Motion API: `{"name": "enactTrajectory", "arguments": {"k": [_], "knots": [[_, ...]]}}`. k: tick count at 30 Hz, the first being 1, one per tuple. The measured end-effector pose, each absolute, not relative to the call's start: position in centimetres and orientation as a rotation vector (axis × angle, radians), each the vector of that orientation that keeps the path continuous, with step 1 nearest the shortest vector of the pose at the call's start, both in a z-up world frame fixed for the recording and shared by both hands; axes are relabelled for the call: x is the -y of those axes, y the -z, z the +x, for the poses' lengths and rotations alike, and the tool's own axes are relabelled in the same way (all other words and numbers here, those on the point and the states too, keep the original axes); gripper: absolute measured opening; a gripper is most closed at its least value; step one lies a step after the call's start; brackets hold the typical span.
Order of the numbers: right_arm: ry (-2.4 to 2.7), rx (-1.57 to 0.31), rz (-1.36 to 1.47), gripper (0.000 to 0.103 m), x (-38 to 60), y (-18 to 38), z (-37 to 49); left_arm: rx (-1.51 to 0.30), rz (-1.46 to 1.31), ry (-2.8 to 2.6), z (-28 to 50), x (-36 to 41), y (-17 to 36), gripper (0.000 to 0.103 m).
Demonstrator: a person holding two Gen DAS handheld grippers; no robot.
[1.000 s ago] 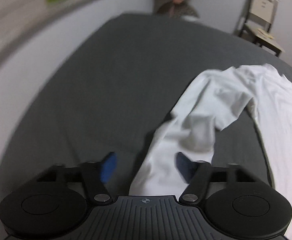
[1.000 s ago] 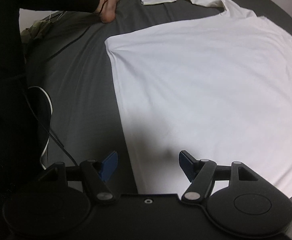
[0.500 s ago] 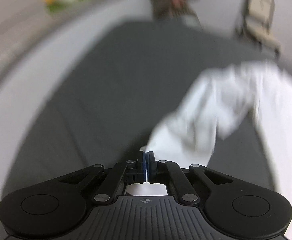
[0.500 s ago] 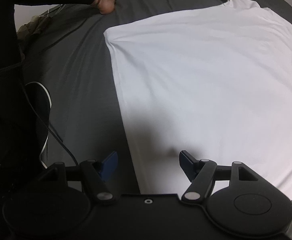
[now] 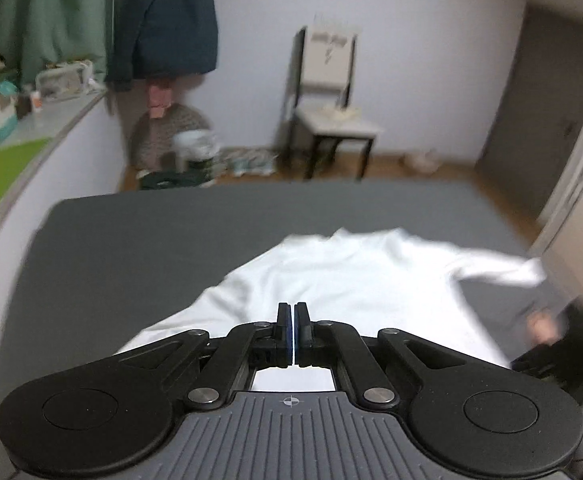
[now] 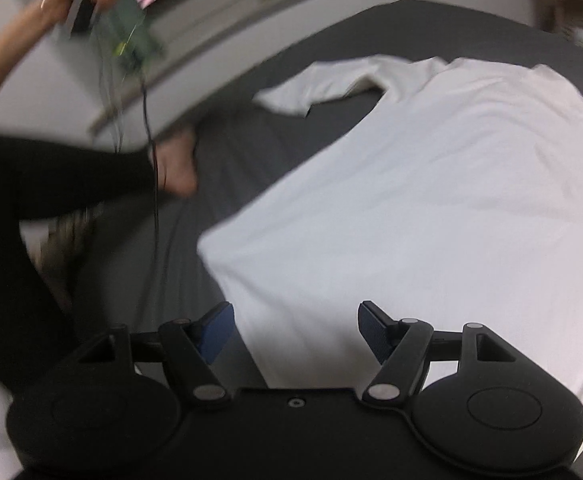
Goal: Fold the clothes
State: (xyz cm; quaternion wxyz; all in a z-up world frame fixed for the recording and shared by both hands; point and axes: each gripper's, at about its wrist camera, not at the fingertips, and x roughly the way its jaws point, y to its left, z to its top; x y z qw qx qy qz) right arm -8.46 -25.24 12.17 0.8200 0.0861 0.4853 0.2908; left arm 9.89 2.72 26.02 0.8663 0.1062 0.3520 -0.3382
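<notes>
**White shirt spread flat on the grey bed, left tongs clenched, right tongs released**

The white shirt (image 6: 411, 200) lies spread out on a dark grey bed sheet (image 6: 251, 152) and covers a large part of it. The cloth is plain white, without print, and mostly smooth, with only some soft wrinkles over the body. In the right wrist view one long sleeve (image 6: 311, 88) goes out to the side from the shoulder and lies flat on the sheet, its end cut straight. A straight edge of the shirt body runs from a corner near the middle of this view down toward the camera.

The right gripper (image 6: 295, 328) stands released above this edge, with its jaws wide apart. One blue pad is over the grey sheet, the other is over the white cloth, and nothing is pressed between them.

The left gripper (image 5: 293, 332) is clenched, its two pads closed together. It looks across the shirt toward the far wall. A thin white line shows between the pads, but the picture is blurred and I cannot tell if any cloth is pinched there.

A bare foot (image 6: 177, 164) of the person rests on the sheet, near the sleeve end. Behind the bed, a chair (image 5: 327, 92) stands at the wall and a dark jacket (image 5: 167, 20) hangs beside a green curtain.
</notes>
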Motion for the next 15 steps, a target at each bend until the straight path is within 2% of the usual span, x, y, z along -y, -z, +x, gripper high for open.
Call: {"name": "enactTrajectory", "arguments": {"k": [4, 12, 15], "knots": [[-0.608, -1.063, 0.149, 0.068, 25.5, -11.3, -9.4, -0.793, 0.427, 0.560, 11.9, -2.2, -21.0, 0.006], [-0.621, -1.153, 0.161, 0.068, 26.1, -8.8, -11.2, -0.938, 0.926, 0.400, 13.8, -4.6, -7.4, 0.007], [-0.618, -1.183, 0.192, 0.068, 26.6, -7.9, -11.3, -0.926, 0.903, 0.397, 14.5, -5.9, -5.8, 0.007]]}}
